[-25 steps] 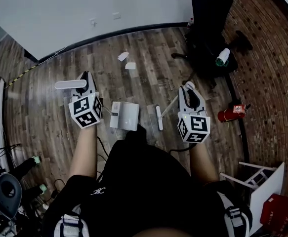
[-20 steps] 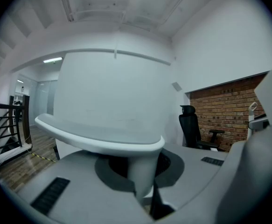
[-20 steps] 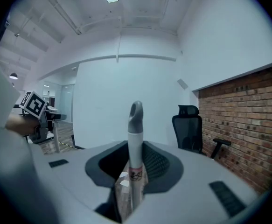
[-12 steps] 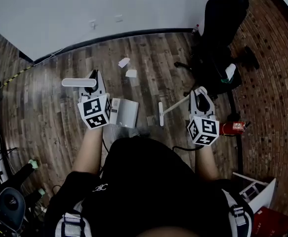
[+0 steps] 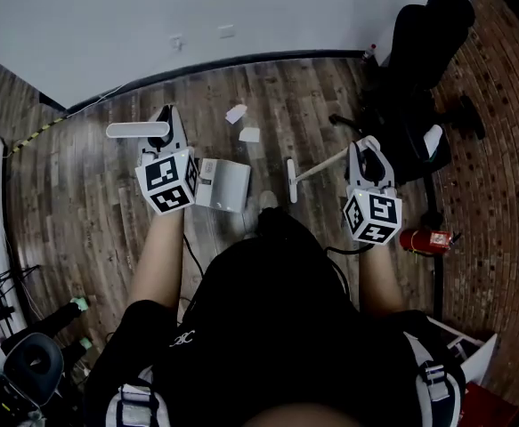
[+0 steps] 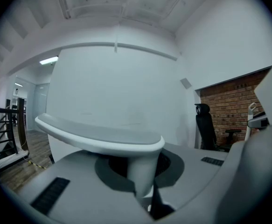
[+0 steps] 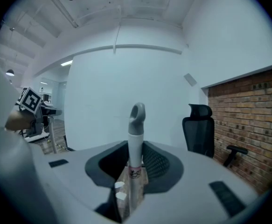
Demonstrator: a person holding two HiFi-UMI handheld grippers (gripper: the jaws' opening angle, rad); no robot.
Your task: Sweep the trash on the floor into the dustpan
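Observation:
In the head view two white paper scraps [image 5: 236, 113] [image 5: 249, 134] lie on the wooden floor near the wall. My left gripper [image 5: 165, 123] is shut on the upright stem of a white dustpan [image 5: 222, 185], whose pan rests on the floor short of the scraps. The T-shaped handle top [image 6: 98, 136] shows above my left gripper [image 6: 142, 186]. My right gripper [image 5: 366, 148] is shut on a broom handle [image 7: 136, 125]; the broom head [image 5: 289, 181] sits right of the pan. In the right gripper view the handle stands between the jaws of my right gripper [image 7: 133, 183].
A black office chair [image 5: 419, 60] stands at the right by the brick wall [image 5: 499, 149]. A red fire extinguisher [image 5: 421, 239] lies beside my right arm. The white wall [image 5: 152, 16] runs behind the scraps. Cables and gear [image 5: 28, 363] crowd the lower left.
Both grippers have moved forward, carrying the dustpan and broom head closer to the paper scraps. Both grips are unchanged.

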